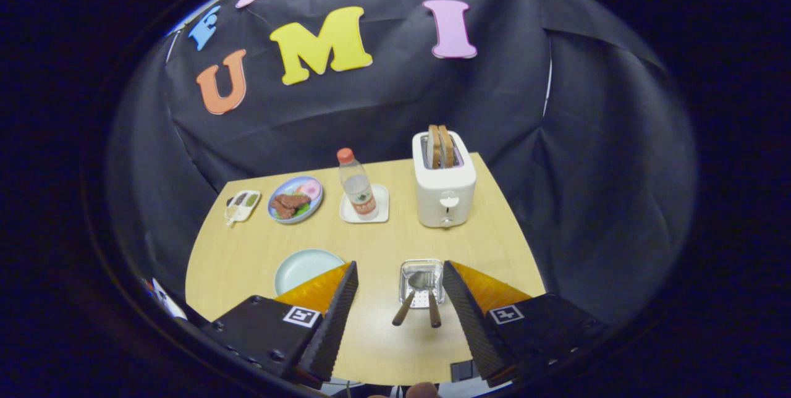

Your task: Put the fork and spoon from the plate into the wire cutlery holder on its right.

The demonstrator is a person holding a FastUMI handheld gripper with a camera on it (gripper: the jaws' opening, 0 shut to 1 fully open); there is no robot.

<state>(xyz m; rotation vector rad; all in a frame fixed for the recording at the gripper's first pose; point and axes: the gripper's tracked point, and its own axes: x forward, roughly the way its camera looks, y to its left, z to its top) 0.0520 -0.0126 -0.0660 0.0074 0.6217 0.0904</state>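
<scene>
The wire cutlery holder stands on the wooden table, between my fingers and nearer the right one. A spoon and a fork sit in it, wooden handles leaning out toward me. The pale green plate lies to the holder's left, partly hidden behind my left finger, with nothing on its visible part. My gripper is open, held above the table's near side, with nothing between its fingers.
A white toaster holding two bread slices stands beyond the holder. A plastic bottle stands on a white square coaster. Further left sit a blue plate of food and a small white dish.
</scene>
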